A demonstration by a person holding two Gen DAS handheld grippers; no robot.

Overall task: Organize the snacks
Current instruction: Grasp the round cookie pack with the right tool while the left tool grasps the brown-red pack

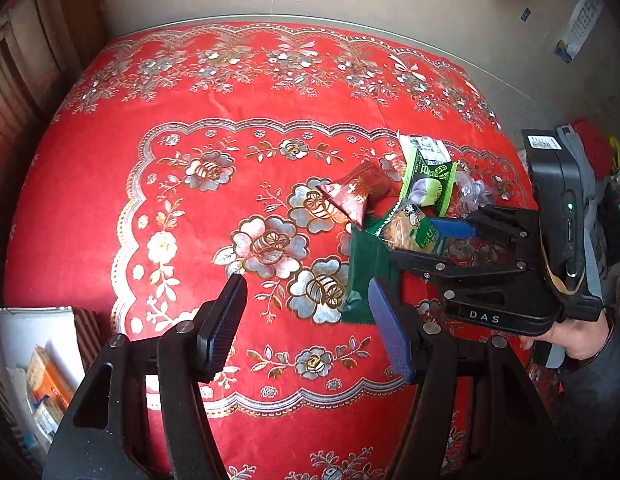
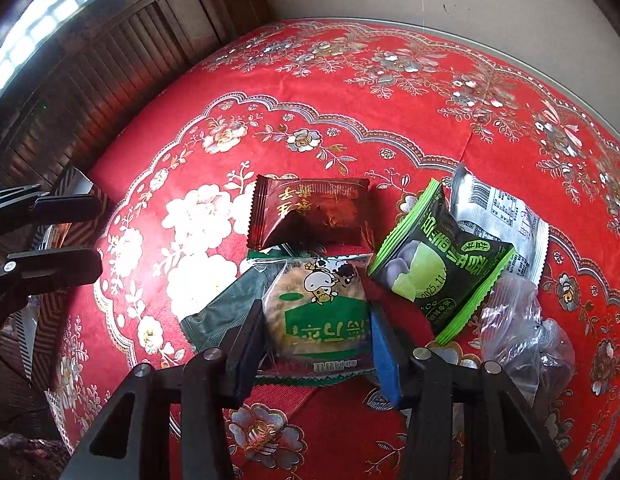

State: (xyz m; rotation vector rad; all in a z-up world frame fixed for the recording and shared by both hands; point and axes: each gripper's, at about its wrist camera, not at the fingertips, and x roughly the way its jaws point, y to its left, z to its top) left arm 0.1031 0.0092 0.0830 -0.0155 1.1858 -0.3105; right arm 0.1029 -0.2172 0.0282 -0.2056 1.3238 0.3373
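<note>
A pile of snack packets lies on the red flowered tablecloth (image 1: 110, 200). My right gripper (image 2: 314, 320) has its fingers on both sides of a clear cookie packet with a cow drawing (image 2: 322, 304), closed against it; it also shows in the left wrist view (image 1: 414, 232). Under it lies a dark green packet (image 2: 218, 312) (image 1: 364, 272). Beyond are a dark red packet (image 2: 310, 212) (image 1: 354, 196), a green-edged mochi packet (image 2: 438, 264) (image 1: 430, 184) and a silver packet (image 2: 498, 212). My left gripper (image 1: 306, 324) is open and empty above the cloth, left of the pile.
A crumpled clear plastic bag (image 2: 526, 320) lies right of the packets. A white box with boxed items (image 1: 38, 368) stands off the table's near left edge. A wall runs behind the table, wooden shutters (image 2: 90, 80) to the left.
</note>
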